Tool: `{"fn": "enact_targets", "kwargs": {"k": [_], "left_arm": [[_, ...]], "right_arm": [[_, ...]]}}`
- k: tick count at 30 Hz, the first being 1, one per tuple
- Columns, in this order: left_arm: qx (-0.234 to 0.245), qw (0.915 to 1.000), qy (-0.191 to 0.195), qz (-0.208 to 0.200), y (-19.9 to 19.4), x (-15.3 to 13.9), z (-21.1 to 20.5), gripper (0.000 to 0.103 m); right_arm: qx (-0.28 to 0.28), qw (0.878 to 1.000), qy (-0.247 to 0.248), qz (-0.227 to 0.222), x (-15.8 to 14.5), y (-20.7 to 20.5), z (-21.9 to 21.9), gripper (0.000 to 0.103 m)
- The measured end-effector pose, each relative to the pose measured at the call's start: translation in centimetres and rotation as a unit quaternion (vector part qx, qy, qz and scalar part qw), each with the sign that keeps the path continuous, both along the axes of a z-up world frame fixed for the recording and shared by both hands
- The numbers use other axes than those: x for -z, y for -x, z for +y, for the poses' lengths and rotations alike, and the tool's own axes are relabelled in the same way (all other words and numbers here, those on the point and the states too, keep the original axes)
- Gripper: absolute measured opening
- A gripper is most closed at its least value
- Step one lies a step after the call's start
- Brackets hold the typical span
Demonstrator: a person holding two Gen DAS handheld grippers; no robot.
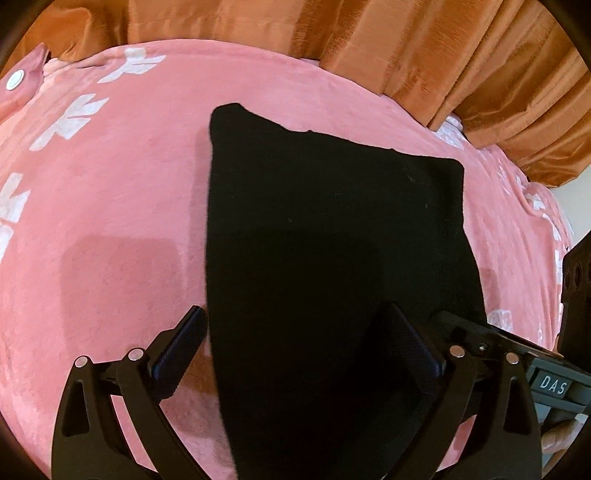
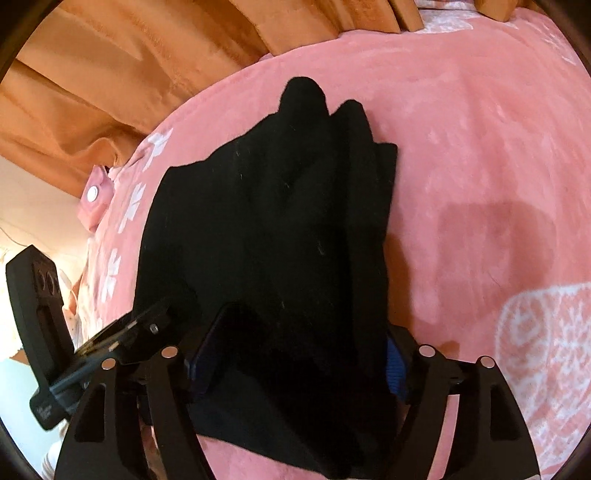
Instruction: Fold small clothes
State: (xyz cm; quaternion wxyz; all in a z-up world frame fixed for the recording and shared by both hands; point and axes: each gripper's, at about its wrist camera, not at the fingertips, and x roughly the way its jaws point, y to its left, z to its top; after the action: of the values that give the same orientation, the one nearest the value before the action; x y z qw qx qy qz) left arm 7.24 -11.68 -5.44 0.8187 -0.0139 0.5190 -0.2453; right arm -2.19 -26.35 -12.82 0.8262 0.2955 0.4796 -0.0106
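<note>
We see one black garment [image 1: 332,229] lying on one pink blanket [image 1: 110,221], with orange curtains [image 1: 406,44] at twelve o'clock. Our two grippers hang above it: the left gripper [image 1: 299,339] spread wide, the right gripper [image 2: 306,339] parted too, cloth between its fingers, unpinched.

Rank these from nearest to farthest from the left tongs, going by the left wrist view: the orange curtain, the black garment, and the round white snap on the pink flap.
1. Black garment: lies between the open left tongs, on the pink blanket.
2. Round white snap: far upper left, at the blanket's edge.
3. Orange curtain: across the top, behind the blanket.
</note>
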Motion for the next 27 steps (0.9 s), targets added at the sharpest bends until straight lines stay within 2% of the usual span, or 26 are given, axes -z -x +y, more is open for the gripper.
{"fn": "enact_targets", "kwargs": {"k": [11, 13, 15, 16, 17, 18, 20, 23, 27], "left_arm": [[0.001, 0.9999, 0.007, 0.013, -0.8, 0.0, -0.4, 0.095], [0.013, 0.9996, 0.016, 0.019, -1.2, 0.0, -0.4, 0.093], [0.017, 0.9992, 0.026, 0.026, -1.5, -0.2, -0.4, 0.084], [0.017, 0.9985, 0.04, 0.032, -1.6, -0.4, -0.2, 0.073], [0.014, 0.9976, 0.054, 0.04, -1.7, -0.5, 0.1, 0.063], [0.015, 0.997, 0.063, 0.043, -1.8, -0.7, 0.4, 0.057], [0.025, 0.9952, 0.081, 0.048, -2.0, -1.4, 0.6, 0.033], [0.051, 0.9897, 0.125, 0.049, -2.0, -3.1, 0.8, 0.024], [0.099, 0.9832, 0.153, 0.002, -0.2, -7.1, -0.2, 0.023]], "right_arm": [[0.016, 0.999, -0.025, -0.021, -0.1, -1.3, -0.9, 0.073], [0.018, 0.999, -0.031, -0.027, -0.2, -1.4, -1.1, 0.068], [0.018, 0.999, -0.026, -0.023, -0.2, -1.6, -1.3, 0.045], [0.016, 0.999, -0.026, -0.024, -0.3, -1.7, -1.4, 0.041], [0.017, 0.999, -0.028, -0.026, -0.4, -1.6, -1.4, 0.029], [0.018, 0.999, -0.026, -0.029, -0.8, -1.5, -1.5, 0.023], [0.013, 0.999, -0.016, -0.044, -1.9, -1.0, -1.3, 0.019], [0.002, 0.998, 0.009, -0.068, -3.9, 0.0, -0.5, 0.017], [-0.001, 0.992, 0.034, -0.118, -7.7, 2.7, 0.0, 0.017]]}}
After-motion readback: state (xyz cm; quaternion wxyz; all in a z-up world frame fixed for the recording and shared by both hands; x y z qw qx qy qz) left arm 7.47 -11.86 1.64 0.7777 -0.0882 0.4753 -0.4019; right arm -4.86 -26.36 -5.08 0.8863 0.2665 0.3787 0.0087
